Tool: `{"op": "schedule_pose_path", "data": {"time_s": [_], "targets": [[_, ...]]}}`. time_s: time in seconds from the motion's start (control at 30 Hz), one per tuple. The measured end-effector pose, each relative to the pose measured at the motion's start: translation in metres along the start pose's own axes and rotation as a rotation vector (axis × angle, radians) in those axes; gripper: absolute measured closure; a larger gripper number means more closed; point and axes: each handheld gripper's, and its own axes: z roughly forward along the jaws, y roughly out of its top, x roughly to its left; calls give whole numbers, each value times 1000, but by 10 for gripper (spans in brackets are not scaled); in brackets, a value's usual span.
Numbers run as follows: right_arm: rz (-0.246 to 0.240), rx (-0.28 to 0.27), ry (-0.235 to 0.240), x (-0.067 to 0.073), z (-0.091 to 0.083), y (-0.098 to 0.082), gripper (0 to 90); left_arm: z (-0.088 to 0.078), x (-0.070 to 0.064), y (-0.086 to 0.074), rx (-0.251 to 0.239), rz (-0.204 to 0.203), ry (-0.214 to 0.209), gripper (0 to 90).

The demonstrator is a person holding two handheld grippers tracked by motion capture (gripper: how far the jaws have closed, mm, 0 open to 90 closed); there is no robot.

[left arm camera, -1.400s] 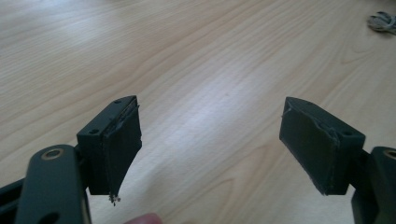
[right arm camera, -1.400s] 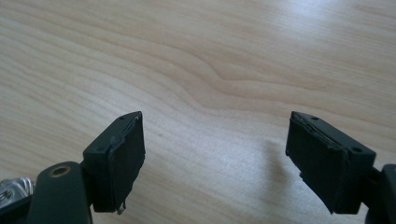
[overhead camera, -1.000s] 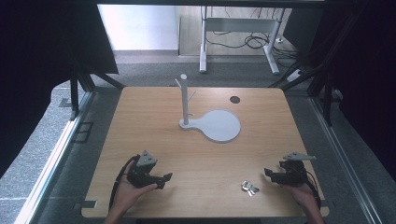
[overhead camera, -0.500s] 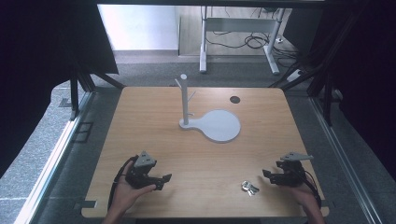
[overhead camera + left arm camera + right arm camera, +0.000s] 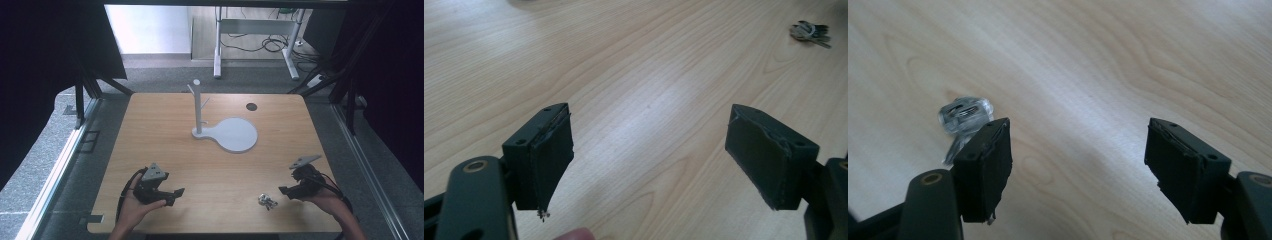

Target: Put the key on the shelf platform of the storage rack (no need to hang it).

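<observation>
A small bunch of keys (image 5: 267, 201) lies on the wooden table (image 5: 210, 165) near its front edge. My right gripper (image 5: 287, 186) hovers just right of the keys, a little above the table. In the right gripper view, its jaws (image 5: 1078, 155) stand open and have just been closing a little, with only bare wood between them. The blurred keys (image 5: 964, 116) lie beyond its left fingertip. My left gripper (image 5: 176, 196) rests at the front left, open (image 5: 649, 150) and empty. In its view the keys (image 5: 810, 32) lie far off at the top right.
A white stand (image 5: 198, 105) with short pegs rises from a round white base (image 5: 235, 134) in the middle of the table. A small dark disc (image 5: 251, 106) sits at the back right. Metal table legs and cables lie on the floor beyond.
My right gripper has lifted off the table and tilted, shifting slightly left toward the keys. The keys and the left gripper have stayed put.
</observation>
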Motion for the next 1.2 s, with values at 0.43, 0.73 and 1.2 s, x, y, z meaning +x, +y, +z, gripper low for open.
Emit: {"op": "schedule_pose_path", "data": {"time_s": [0.43, 0.73, 1.2], "targets": [[-100, 155, 66, 23, 16, 21, 278, 3, 3, 0, 13, -7, 1, 203], [-137, 162, 83, 36, 28, 19, 301, 4, 2, 0, 16, -4, 5, 204], [-161, 177, 103, 53, 45, 23, 319, 2, 3, 0, 16, 2, 11, 206]]}}
